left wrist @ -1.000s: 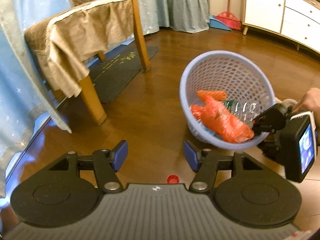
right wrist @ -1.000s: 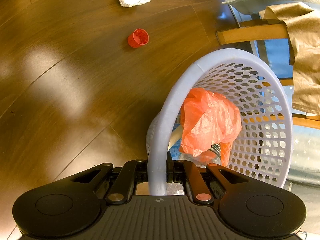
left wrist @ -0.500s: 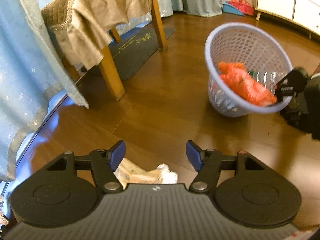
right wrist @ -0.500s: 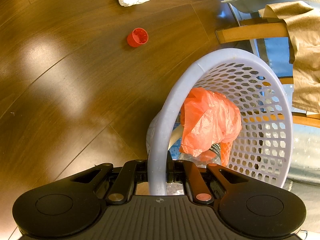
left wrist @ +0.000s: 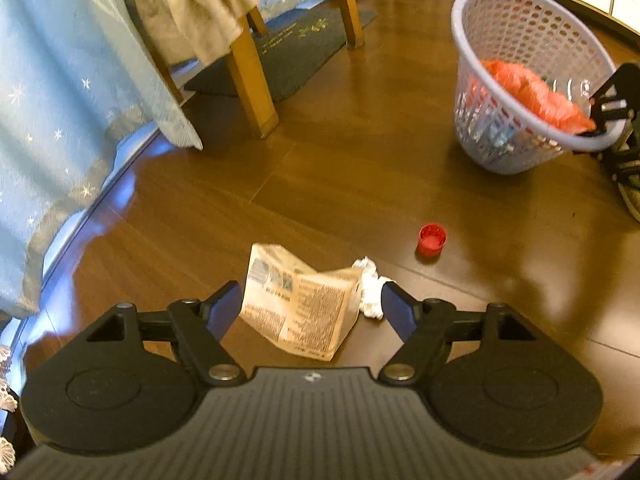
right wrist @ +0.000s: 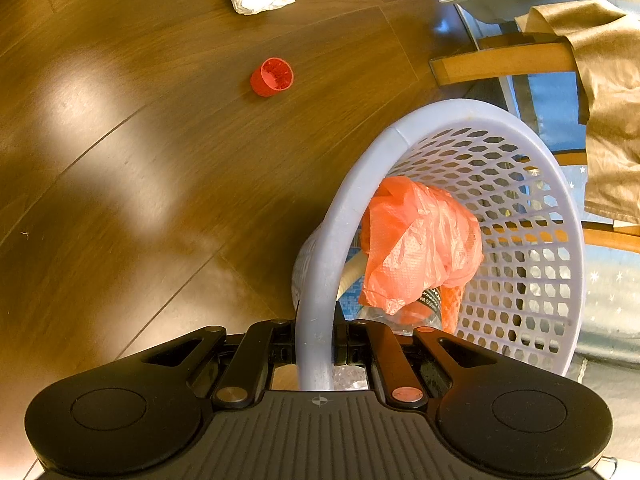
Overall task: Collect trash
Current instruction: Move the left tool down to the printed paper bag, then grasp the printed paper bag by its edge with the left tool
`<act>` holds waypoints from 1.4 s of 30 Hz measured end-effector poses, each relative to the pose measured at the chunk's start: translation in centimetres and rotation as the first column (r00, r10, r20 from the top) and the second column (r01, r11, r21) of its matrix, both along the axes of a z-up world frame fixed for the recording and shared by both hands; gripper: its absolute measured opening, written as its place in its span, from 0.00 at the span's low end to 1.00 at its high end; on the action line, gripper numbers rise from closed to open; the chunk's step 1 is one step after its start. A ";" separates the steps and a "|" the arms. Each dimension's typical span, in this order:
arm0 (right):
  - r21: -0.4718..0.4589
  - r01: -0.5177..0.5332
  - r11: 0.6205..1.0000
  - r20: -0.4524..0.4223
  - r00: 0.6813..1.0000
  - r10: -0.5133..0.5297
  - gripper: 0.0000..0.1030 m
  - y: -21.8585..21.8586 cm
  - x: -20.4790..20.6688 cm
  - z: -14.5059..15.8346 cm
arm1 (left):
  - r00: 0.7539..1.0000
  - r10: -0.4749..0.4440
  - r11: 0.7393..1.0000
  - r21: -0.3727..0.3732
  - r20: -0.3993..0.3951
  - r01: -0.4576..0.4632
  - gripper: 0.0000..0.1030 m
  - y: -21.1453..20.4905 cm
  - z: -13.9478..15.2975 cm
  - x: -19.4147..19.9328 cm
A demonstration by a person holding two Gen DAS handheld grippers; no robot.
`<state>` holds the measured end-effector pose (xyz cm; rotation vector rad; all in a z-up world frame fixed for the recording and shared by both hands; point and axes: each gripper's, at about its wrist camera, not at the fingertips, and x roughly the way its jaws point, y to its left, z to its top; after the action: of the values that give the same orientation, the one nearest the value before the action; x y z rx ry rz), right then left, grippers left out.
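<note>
- Left wrist view: the left gripper (left wrist: 310, 306) is seen low over the floor, its jaws spread wide after just having been opening, with the carton (left wrist: 298, 300) lying between the blue pads (left wrist: 224, 310) but not pressed by them.
- A wide spread is judged necessary, since the flattened carton is broad and lies askew.
- A tissue (left wrist: 370, 286) is found touching the carton's right edge, just beside the right pad, so it could be nudged or caught when the jaws are closed.
- A red cap (left wrist: 432, 237) is left on the floor, apart from the carton, between it and the basket (left wrist: 516, 16).
- Right wrist view: the right gripper (right wrist: 320, 354) is clamped on the basket's rim, which passes between its closed fingers.
- The basket is held tilted, its mouth turned toward the remaining litter, presumably so that items can be dropped in easily.
- An orange bag (right wrist: 420, 240) and a clear bottle (right wrist: 404, 314) are already inside.
- Carton, tissue and cap are judged still to be collected.
</note>
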<state>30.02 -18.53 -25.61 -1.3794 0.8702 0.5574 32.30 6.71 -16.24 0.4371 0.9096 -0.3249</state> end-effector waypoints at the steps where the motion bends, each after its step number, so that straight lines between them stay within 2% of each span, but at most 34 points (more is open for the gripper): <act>1: -0.001 0.000 1.000 0.000 1.000 0.000 0.03 0.0 0.0 0.0 | 1.000 -0.001 1.000 0.004 -0.002 0.001 0.71 0.1 -0.3 0.0; 9: -0.004 0.006 1.000 -0.003 1.000 -0.006 0.03 0.3 0.1 0.2 | 0.998 -0.064 0.997 0.051 -0.013 0.065 0.76 0.1 -3.4 0.6; 18: 0.000 0.014 1.000 -0.005 1.000 -0.014 0.04 0.2 0.2 0.3 | 0.991 -0.128 0.985 0.107 -0.039 0.132 0.76 -0.8 -7.8 1.9; 26: 0.002 0.015 1.000 -0.004 1.000 -0.015 0.04 0.2 0.2 0.3 | 0.992 -0.112 0.983 0.139 -0.055 0.119 0.76 -0.5 -11.3 2.6; 34: 0.007 0.019 1.000 0.000 1.000 -0.019 0.05 0.3 0.0 0.4 | 0.996 -0.087 0.984 0.154 -0.030 0.091 0.75 -0.5 -13.1 3.0; 35: 0.006 0.018 1.000 0.000 1.000 -0.018 0.05 0.3 0.0 0.4 | 0.996 -0.086 0.982 0.164 -0.024 0.089 0.72 -0.5 -13.3 3.1; 37: 0.006 0.018 1.000 0.001 1.000 -0.018 0.05 0.3 0.0 0.5 | 0.996 -0.085 0.981 0.174 -0.032 0.089 0.56 -0.6 -13.7 3.2; 39: 0.007 0.019 1.000 0.001 1.000 -0.019 0.05 0.3 0.0 0.5 | 0.996 -0.082 0.980 0.179 -0.042 0.088 0.33 -0.6 -13.9 3.3; 40: 0.009 0.020 1.000 0.003 1.000 -0.020 0.05 0.3 0.0 0.5 | 0.996 -0.083 0.980 0.180 -0.044 0.090 0.29 -0.6 -14.0 3.2; 42: 0.007 0.019 1.000 0.004 1.000 -0.019 0.06 0.3 -0.1 0.5 | 0.995 -0.084 0.979 0.182 -0.050 0.092 0.15 -0.4 -14.0 3.2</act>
<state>29.91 -18.25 -25.09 -1.3637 0.8765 0.5421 35.53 6.27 -30.28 0.6448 0.9676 -0.3326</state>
